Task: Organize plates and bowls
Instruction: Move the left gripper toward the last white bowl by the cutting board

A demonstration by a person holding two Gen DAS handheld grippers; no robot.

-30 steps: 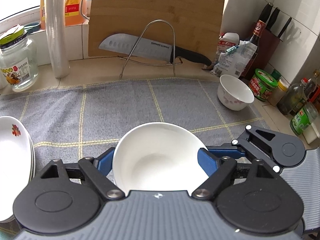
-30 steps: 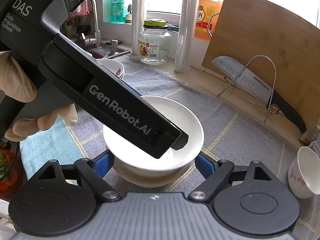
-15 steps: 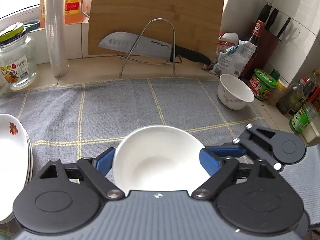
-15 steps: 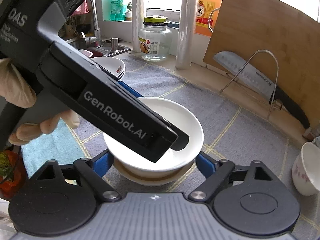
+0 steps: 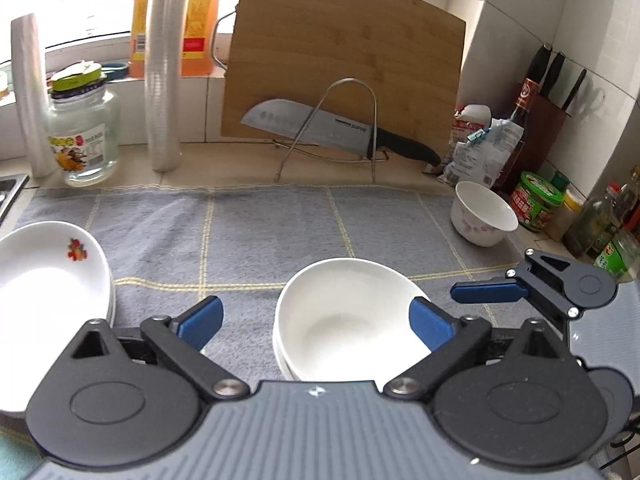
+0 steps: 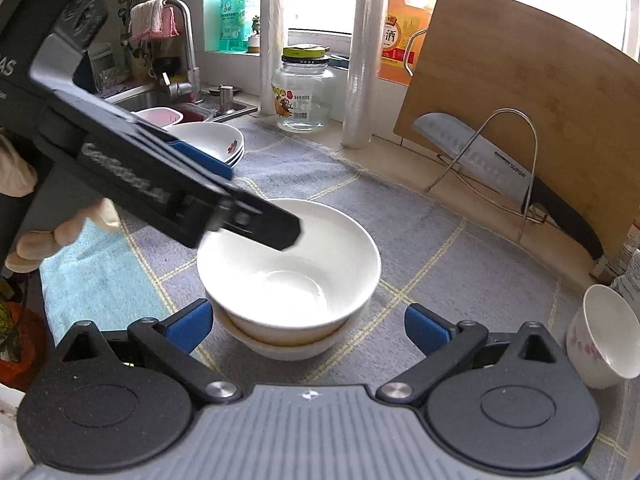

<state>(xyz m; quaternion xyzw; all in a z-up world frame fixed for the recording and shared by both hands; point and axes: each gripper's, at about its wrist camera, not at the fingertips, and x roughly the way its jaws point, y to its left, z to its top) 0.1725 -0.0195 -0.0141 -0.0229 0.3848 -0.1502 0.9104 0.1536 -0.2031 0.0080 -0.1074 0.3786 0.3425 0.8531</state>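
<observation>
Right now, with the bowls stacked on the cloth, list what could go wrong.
1. The left gripper hangs over the rim of the top bowl, jaws open; pulling away carelessly could clip it and shift the stack.
2. The top bowl sits nested in the lower bowl, apparently slightly off-center, so a nudge might tip it.
3. The small flowered bowl stands close on the right, near the right gripper; a sweep could knock it.

"SUPOR" on knife blade; "GenRobot.AI", blurred, on left gripper body.
</observation>
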